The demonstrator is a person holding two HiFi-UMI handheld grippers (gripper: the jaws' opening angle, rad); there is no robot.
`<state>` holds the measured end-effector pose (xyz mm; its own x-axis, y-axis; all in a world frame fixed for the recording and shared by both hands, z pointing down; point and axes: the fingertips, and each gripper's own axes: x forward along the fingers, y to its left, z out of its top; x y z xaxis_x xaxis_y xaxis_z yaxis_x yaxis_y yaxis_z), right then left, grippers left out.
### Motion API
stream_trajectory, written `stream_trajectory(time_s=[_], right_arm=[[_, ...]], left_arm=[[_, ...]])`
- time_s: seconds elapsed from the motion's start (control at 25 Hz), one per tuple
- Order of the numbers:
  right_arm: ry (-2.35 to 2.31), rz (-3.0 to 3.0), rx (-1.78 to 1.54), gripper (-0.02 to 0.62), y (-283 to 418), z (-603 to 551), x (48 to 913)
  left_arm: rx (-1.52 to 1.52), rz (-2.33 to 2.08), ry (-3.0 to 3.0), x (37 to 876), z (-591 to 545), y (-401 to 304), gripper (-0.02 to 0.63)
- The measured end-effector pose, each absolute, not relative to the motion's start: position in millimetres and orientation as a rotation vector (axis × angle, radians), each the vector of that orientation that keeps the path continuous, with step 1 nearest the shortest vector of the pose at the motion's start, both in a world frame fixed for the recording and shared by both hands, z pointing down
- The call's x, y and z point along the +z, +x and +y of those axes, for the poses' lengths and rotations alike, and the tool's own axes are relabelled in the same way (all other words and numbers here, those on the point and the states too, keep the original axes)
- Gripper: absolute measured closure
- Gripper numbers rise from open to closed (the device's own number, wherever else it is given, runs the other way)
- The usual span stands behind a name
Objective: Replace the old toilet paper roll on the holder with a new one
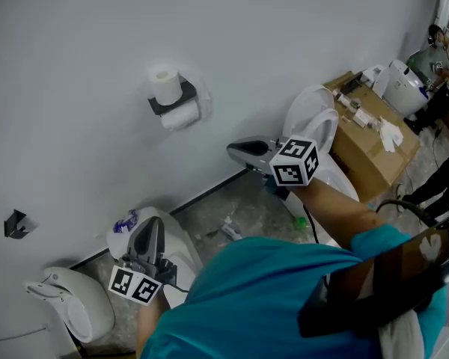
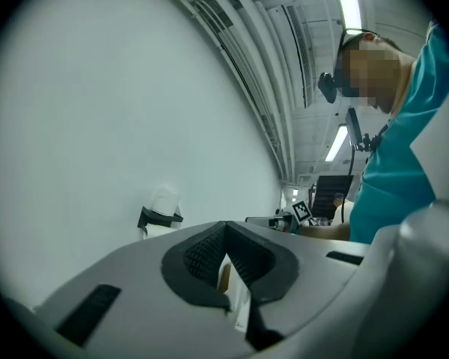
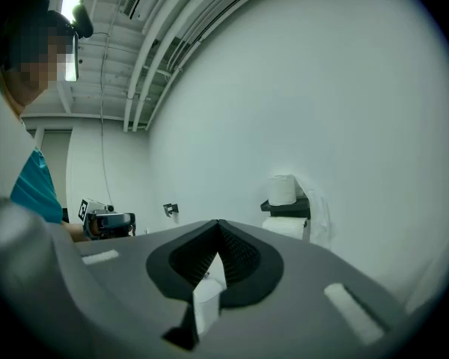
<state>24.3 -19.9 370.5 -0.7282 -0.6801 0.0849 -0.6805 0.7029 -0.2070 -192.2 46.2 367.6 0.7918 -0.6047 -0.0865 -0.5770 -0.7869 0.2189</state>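
Fingers (image 2: 202, 254) on the left gripper (image 2: 224, 229) are clenched tight with nothing between them. The right gripper (image 3: 218, 224) is the same deal, pressed together and empty, so nothing's been grabbed yet.

The holder (image 1: 167, 103) is up on the wall (image 1: 75, 58), well apart from both grippers. One toilet paper roll (image 1: 181, 115) hangs on it and a second roll (image 1: 165, 83) stands upright on its top. My guess is the hanging one is the old roll and the upright one is the replacement, but I can't say for sure.

For the approach, I'd spread the right fingers well before getting to the wall and come at the hanging roll from its free end, not head-on. Keep the left gripper ready for the top roll so it doesn't get knocked off.

Pose-wise, both grippers point roughly level toward the wall. The left one sits low at the person's left side. The right forearm (image 1: 344, 212) is stretched out further right, near a white toilet (image 1: 318, 103).
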Motion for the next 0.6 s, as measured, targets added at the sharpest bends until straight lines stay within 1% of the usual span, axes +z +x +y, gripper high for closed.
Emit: stream_trajectory(time_s=[0.16,0.36,0.6], right_arm=[[1.193,-2.899,0.347,0.592,-11.6,-48.2,361.6],[1.191,-2.886,0.35,0.592,-38.0,-75.3,362.4],[1.143,-2.9,0.356,0.592,-38.7,-108.5,364.9]], left_arm=[[-0.207,-0.873,2.839,361.6,13.0,-222.4,0.598],[-0.202,-0.85,2.85,362.4,-20.2,-246.4,0.598],[-0.19,-0.886,2.812,372.7,-53.2,-246.7,0.598]])
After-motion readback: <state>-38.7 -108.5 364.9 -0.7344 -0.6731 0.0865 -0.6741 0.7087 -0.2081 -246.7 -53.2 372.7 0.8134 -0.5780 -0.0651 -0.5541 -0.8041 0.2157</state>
